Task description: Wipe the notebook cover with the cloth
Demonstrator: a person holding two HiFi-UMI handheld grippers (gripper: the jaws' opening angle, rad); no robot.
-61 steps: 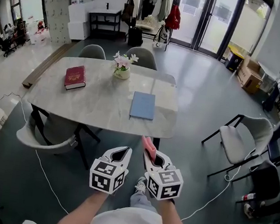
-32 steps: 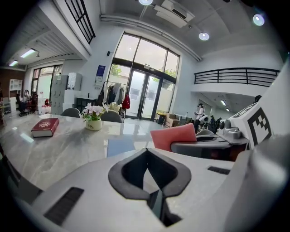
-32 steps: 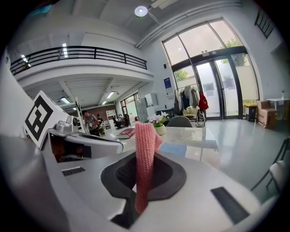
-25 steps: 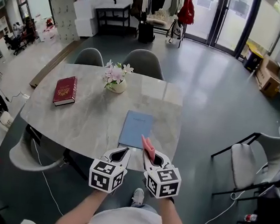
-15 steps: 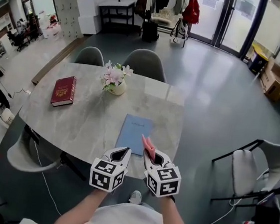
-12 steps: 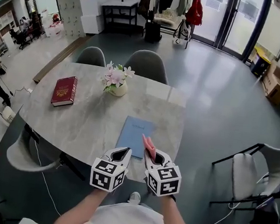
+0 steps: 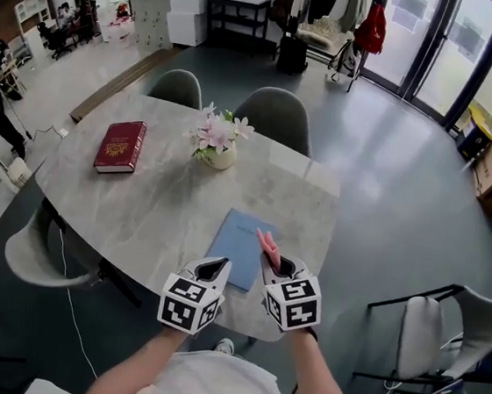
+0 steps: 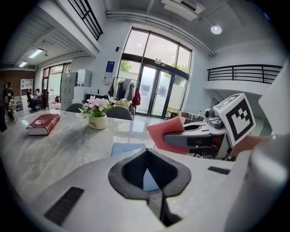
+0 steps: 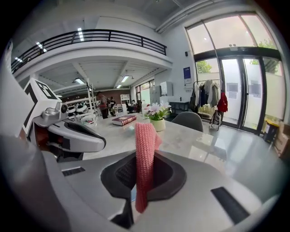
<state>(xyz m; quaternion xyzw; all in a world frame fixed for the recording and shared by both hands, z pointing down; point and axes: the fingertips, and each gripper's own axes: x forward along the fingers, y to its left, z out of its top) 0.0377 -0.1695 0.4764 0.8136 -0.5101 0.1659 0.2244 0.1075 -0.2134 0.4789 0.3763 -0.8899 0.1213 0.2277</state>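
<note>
The light blue notebook (image 7: 239,240) lies flat near the front edge of the marble table (image 7: 157,199); the left gripper view shows the notebook (image 8: 126,148) just beyond the jaws. My right gripper (image 7: 272,258) is shut on the pink knitted cloth (image 7: 267,242), which sticks up from its jaws over the notebook's right edge. In the right gripper view the cloth (image 9: 145,156) stands upright between the fingers. My left gripper (image 7: 218,264) is shut with nothing in it, at the notebook's near edge. The left gripper (image 8: 145,152) has its tips touching.
A dark red book (image 7: 121,145) lies at the table's far left. A white vase of pink flowers (image 7: 219,143) stands behind the notebook. Grey chairs stand at the far side (image 7: 275,115), at the left (image 7: 32,256) and to the right (image 7: 430,326). A cable (image 7: 66,304) runs over the floor.
The person has walked up to the table, so the notebook now lies right under the two grippers. Both grippers stay shut, the right one still holding the cloth.
</note>
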